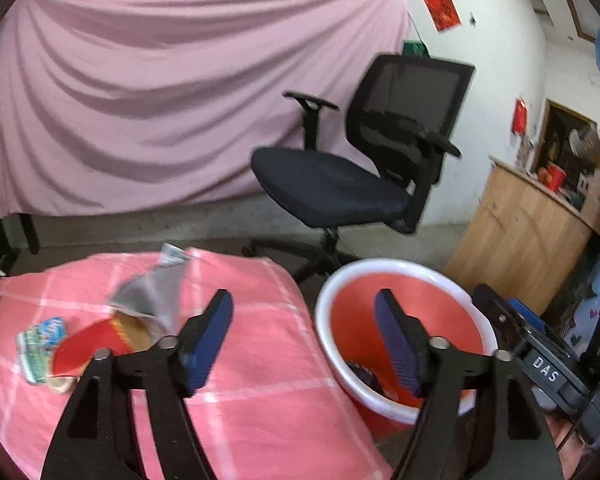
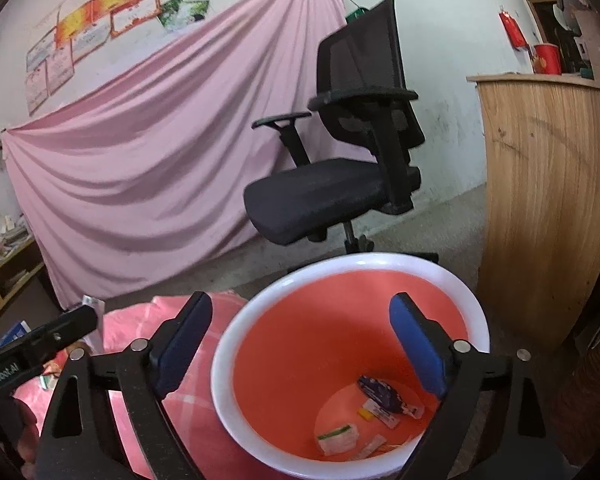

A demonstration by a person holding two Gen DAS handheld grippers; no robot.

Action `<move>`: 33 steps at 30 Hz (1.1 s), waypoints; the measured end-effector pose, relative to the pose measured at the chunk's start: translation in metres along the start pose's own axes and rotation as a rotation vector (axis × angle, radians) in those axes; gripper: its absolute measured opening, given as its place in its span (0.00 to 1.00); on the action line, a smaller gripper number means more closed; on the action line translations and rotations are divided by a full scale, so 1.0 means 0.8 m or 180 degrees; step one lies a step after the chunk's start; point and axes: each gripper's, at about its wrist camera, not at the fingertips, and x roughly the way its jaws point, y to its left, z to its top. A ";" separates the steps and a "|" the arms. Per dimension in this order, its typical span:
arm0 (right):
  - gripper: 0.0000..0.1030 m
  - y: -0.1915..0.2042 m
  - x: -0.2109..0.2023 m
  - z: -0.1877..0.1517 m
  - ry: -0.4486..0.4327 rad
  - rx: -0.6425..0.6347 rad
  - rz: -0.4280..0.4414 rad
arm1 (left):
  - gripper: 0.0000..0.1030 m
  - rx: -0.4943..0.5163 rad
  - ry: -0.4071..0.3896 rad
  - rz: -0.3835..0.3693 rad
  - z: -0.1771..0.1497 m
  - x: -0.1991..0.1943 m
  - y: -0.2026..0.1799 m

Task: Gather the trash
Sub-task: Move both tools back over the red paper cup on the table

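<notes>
Both tools tilted downward, jaws apart and empty: right tool (image 2: 300, 344) over bucket (image 2: 380, 262), left tool (image 1: 304, 340) beside it.

A round red plastic bin with a white rim (image 2: 452, 280) is seen standing upright and open just beside the edge of a pink checked cloth (image 1: 260, 340). At its bottom, a dark blue patterned wrapper (image 2: 380, 392), a white packet with a green stripe (image 2: 338, 438) and several small white paper scraps (image 2: 384, 414) are scattered flat. On the cloth, a crumpled grey foil bag (image 1: 156, 292), a red-and-tan wrapper (image 1: 100, 344) and a blue-green printed packet (image 1: 40, 340) are left lying close together.
</notes>
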 end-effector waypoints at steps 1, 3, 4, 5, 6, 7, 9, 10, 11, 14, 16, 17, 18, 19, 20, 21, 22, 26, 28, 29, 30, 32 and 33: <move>0.96 0.004 -0.002 0.001 -0.0043 -0.0005 0.0015 | 0.79 -0.0017 -0.0050 0.0033 0.001 -0.005 0.004; 0.99 0.013 -0.008 0.003 -0.0153 -0.0023 0.0078 | 0.90 -0.0073 -0.0207 0.0130 0.002 -0.020 0.018; 1.00 0.018 -0.010 0.004 -0.0184 -0.0037 0.0100 | 0.95 -0.0098 -0.0285 0.0197 0.002 -0.028 0.025; 1.00 0.025 -0.012 0.005 -0.0238 -0.0074 0.0139 | 0.99 -0.0117 -0.0360 0.0265 0.001 -0.034 0.033; 1.00 0.031 -0.014 0.005 -0.0267 -0.0098 0.0167 | 0.99 -0.0128 -0.0439 0.0332 0.001 -0.042 0.039; 1.00 0.039 -0.016 0.006 -0.0310 -0.0136 0.0221 | 0.99 -0.0127 -0.0501 0.0384 0.000 -0.049 0.046; 1.00 0.053 -0.019 0.006 -0.0390 -0.0208 0.0319 | 0.99 -0.0119 -0.0584 0.0496 -0.001 -0.060 0.059; 1.00 0.061 -0.021 0.006 -0.0433 -0.0251 0.0367 | 0.99 -0.0118 -0.0623 0.0558 -0.003 -0.065 0.066; 1.00 0.068 -0.023 0.006 -0.0474 -0.0283 0.0407 | 0.99 -0.0116 -0.0648 0.0596 -0.005 -0.070 0.072; 1.00 0.092 -0.031 0.005 -0.0624 -0.0386 0.0571 | 0.99 -0.0129 -0.0757 0.0743 -0.012 -0.087 0.089; 1.00 0.107 -0.035 0.003 -0.0709 -0.0449 0.0650 | 0.99 -0.0144 -0.0849 0.0830 -0.016 -0.102 0.102; 1.00 0.115 -0.036 0.002 -0.0742 -0.0486 0.0691 | 0.99 -0.0140 -0.0884 0.0869 -0.019 -0.108 0.108; 1.00 0.121 -0.038 0.001 -0.0764 -0.0514 0.0716 | 0.99 -0.0131 -0.0910 0.0903 -0.021 -0.112 0.112; 1.00 0.128 -0.039 0.000 -0.0789 -0.0549 0.0739 | 0.99 -0.0112 -0.0954 0.0962 -0.024 -0.120 0.118; 1.00 0.137 -0.040 -0.002 -0.0824 -0.0601 0.0766 | 0.99 -0.0104 -0.0986 0.1000 -0.029 -0.129 0.125; 1.00 0.143 -0.042 -0.003 -0.0844 -0.0634 0.0790 | 0.99 -0.0101 -0.1026 0.1050 -0.033 -0.137 0.131; 1.00 0.151 -0.043 -0.005 -0.0867 -0.0685 0.0828 | 0.99 -0.0099 -0.1047 0.1078 -0.037 -0.141 0.135; 1.00 0.177 -0.049 -0.015 -0.0959 -0.0838 0.0961 | 0.99 -0.0148 -0.1118 0.1226 -0.052 -0.162 0.159; 1.00 0.188 -0.051 -0.020 -0.0981 -0.0922 0.0997 | 0.99 -0.0174 -0.1128 0.1291 -0.059 -0.171 0.171; 1.00 0.193 -0.051 -0.023 -0.0977 -0.0956 0.1011 | 0.99 -0.0180 -0.1130 0.1314 -0.063 -0.175 0.174; 1.00 0.199 -0.051 -0.026 -0.0967 -0.0991 0.1024 | 0.99 -0.0183 -0.1128 0.1344 -0.067 -0.179 0.180; 1.00 0.210 -0.046 -0.029 -0.0920 -0.1061 0.1050 | 0.99 -0.0167 -0.1099 0.1387 -0.073 -0.185 0.190; 1.00 0.213 -0.043 -0.032 -0.0884 -0.1090 0.1051 | 0.99 -0.0155 -0.1074 0.1402 -0.076 -0.187 0.196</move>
